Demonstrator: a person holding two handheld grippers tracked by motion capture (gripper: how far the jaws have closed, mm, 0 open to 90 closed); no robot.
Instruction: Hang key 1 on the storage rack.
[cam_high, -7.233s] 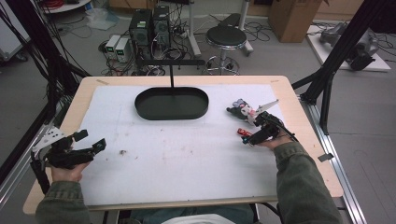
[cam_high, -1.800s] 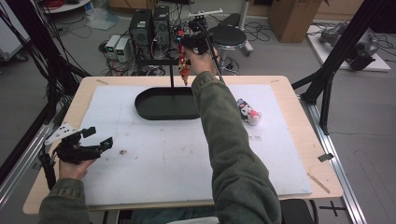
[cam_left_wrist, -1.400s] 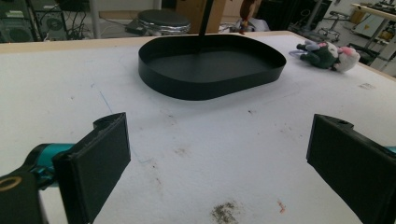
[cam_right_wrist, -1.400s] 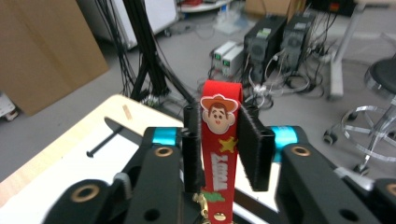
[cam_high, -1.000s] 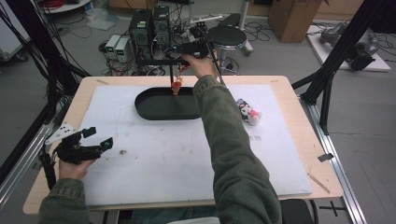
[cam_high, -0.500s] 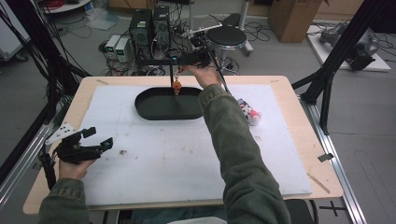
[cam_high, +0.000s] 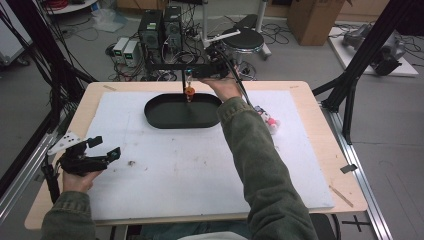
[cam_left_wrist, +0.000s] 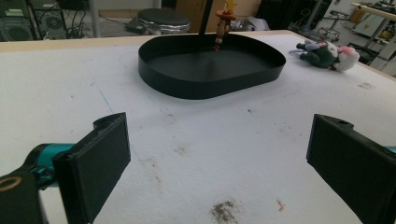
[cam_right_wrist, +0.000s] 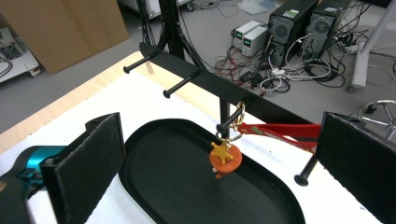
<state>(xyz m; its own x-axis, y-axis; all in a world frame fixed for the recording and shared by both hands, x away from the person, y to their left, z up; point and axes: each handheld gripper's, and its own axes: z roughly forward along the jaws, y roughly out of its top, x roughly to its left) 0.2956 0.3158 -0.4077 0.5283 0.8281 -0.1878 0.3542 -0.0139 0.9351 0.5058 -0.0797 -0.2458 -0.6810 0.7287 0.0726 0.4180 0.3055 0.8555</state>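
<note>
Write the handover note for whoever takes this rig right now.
Right gripper: open, fingers just parted, nothing between them, beside the rack.
Left gripper: open, nothing held, over the white mat at the near left.
Done: orange keychain charm hangs on a rack peg above the black tray.
Left: the small plush toys on the mat right of the tray, probably next to hang.

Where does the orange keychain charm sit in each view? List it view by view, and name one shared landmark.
High view: the orange keychain charm is at top centre, hanging over the tray's far edge.
Left gripper view: the charm is at top centre, far off, above the tray.
Right gripper view: the charm is at centre, hanging from a rack peg.
Shared landmark: the black oval tray beneath it.
</note>
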